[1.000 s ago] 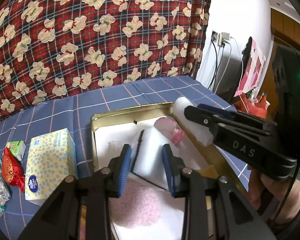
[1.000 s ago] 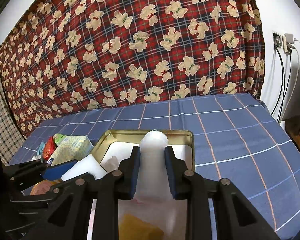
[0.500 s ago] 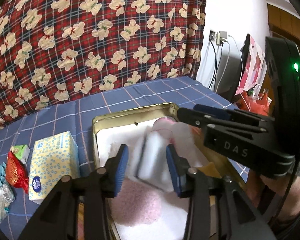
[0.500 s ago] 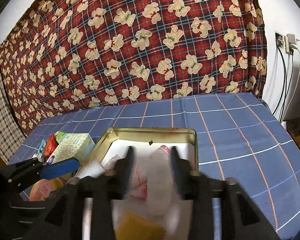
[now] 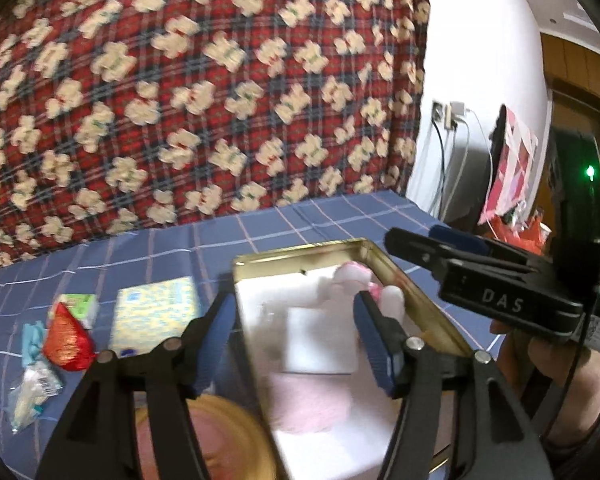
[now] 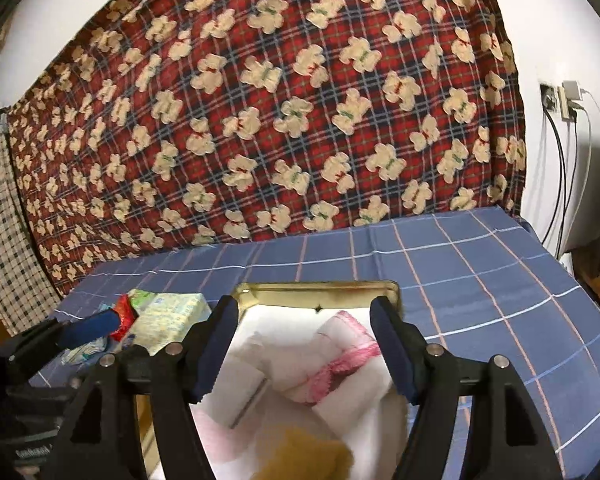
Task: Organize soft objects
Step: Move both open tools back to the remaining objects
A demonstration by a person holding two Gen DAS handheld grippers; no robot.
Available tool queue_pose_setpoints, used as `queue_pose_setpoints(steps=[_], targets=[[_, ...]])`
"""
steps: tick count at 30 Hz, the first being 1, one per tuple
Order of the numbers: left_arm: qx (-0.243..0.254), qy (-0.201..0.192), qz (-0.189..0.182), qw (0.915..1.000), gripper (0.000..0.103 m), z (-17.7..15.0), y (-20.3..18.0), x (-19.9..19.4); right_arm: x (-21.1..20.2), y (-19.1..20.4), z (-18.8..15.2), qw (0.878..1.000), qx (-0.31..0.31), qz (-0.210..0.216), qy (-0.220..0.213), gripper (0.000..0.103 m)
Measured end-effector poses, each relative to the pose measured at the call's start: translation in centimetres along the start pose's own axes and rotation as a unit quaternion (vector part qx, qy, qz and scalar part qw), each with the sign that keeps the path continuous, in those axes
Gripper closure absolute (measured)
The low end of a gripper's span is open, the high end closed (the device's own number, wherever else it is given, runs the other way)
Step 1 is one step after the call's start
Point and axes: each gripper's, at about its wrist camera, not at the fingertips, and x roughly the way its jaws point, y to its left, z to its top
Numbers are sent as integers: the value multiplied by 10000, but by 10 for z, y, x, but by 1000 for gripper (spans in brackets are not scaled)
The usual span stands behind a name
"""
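- The left gripper (image 5: pixel 296 340) has its jaws spreading apart, nothing pinched between them, above the gold tin (image 5: pixel 296 251).
- The right gripper (image 6: pixel 304 350) is likewise widening, its blue pads clear of the pink-trimmed white cloth (image 6: pixel 340 354) lying in the tin (image 6: pixel 316 293).
- A flat white pad (image 5: pixel 320 340) (blurred) rests inside, with a pink fluffy patch (image 5: pixel 308 404) nearer the camera.
- A tissue pack (image 5: pixel 156 316) and red foil packet (image 5: pixel 66 342) sit on the blue checked tablecloth (image 6: pixel 480 280), left of the tin.

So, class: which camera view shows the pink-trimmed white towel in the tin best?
The right wrist view: the pink-trimmed towel lies sharp and unhidden inside the gold tin. The left wrist view shows only a blurred corner, partly behind a finger.
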Motion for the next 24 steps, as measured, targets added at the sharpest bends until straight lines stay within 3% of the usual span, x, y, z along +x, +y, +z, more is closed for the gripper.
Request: queue_pose_setpoints(steps=[9,12,16,20,24], targets=[[-353,-358,770,9958,34,-12,85,-46,0,64,-3,9979,-366,542,-16,28],[-439,-355,1361,9891,31,-24,126,-53,6,92,-8,9955,-549,766,58,28],[-588,-6,2100,9759,31,-47,182,-53,20,136,-15,9905,-825,1083,183,28],[-863,469,2214,9702,31,-69,225,-40,37,174,-24,9853,-1053,1297,361,28],[-988,852,1935,9724,31,-84,241,-26,53,205,-31,9807,-1313,1358,502,28]])
